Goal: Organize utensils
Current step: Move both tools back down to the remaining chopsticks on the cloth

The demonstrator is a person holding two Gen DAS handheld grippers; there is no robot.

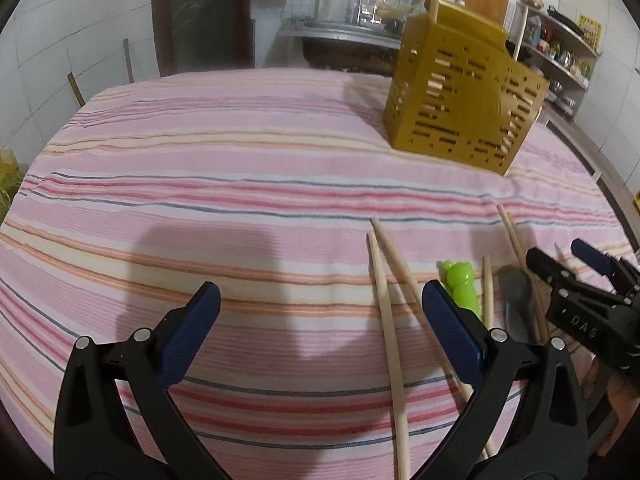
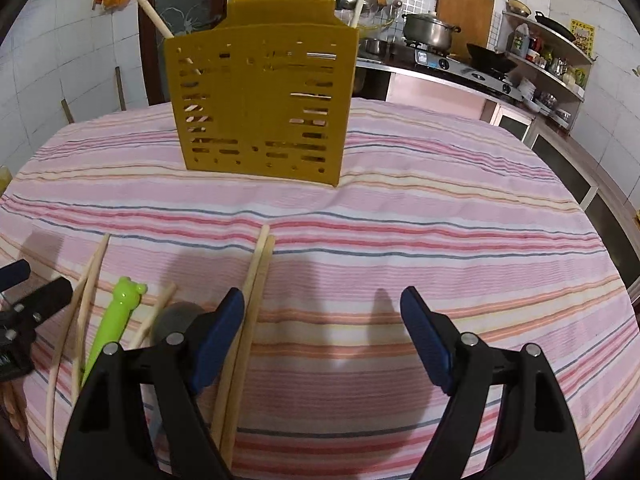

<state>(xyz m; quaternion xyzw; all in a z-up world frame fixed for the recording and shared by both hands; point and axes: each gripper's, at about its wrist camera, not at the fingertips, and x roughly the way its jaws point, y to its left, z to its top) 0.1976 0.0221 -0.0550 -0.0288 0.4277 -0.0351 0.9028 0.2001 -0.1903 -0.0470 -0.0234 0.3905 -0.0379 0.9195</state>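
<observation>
A mustard-yellow slotted utensil holder [image 1: 464,100] [image 2: 260,100] stands upright on the striped tablecloth with chopsticks sticking out of it. Several wooden chopsticks [image 1: 390,320] [image 2: 250,312], a green frog-topped utensil [image 1: 460,284] [image 2: 116,316] and a grey spoon [image 1: 518,300] [image 2: 176,318] lie loose on the cloth. My left gripper [image 1: 320,300] is open and empty above the cloth, left of the loose pieces. My right gripper [image 2: 322,304] is open and empty, its left finger beside a chopstick pair. It also shows in the left wrist view [image 1: 572,264].
The pink striped tablecloth [image 1: 240,200] [image 2: 440,220] covers the table. Behind it are a kitchen counter with a stove, pot [image 2: 430,32] and pan, wall shelves [image 2: 552,60], a cutting board [image 2: 464,0] and a dark door [image 1: 200,12].
</observation>
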